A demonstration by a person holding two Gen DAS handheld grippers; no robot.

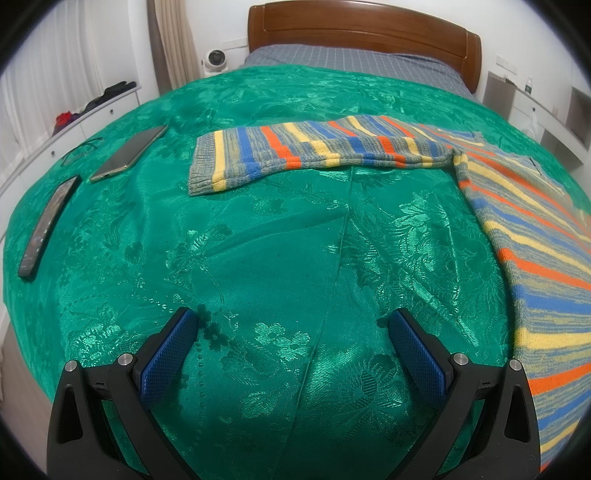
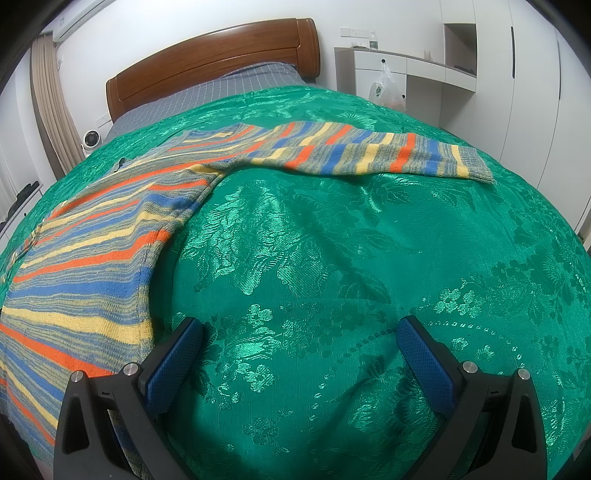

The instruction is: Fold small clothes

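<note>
A striped knit sweater point(image 1: 524, 229) in blue, orange, yellow and grey lies flat on the green bedspread point(image 1: 280, 236). In the left wrist view its body is at the right and one sleeve point(image 1: 314, 151) stretches left. In the right wrist view the sweater's body point(image 2: 92, 258) is at the left and the other sleeve point(image 2: 369, 155) stretches right. My left gripper point(image 1: 291, 321) is open and empty over bare bedspread, left of the sweater's hem. My right gripper point(image 2: 301, 328) is open and empty, its left finger point(image 2: 177, 358) just beside the sweater's side edge.
Two phones point(image 1: 129, 153) point(image 1: 48, 225) and a pair of glasses point(image 1: 79, 149) lie on the bedspread's left side. A wooden headboard point(image 1: 362, 33) stands at the far end. White cabinets point(image 2: 413, 74) and a plastic bag point(image 2: 384, 88) stand at the right of the bed.
</note>
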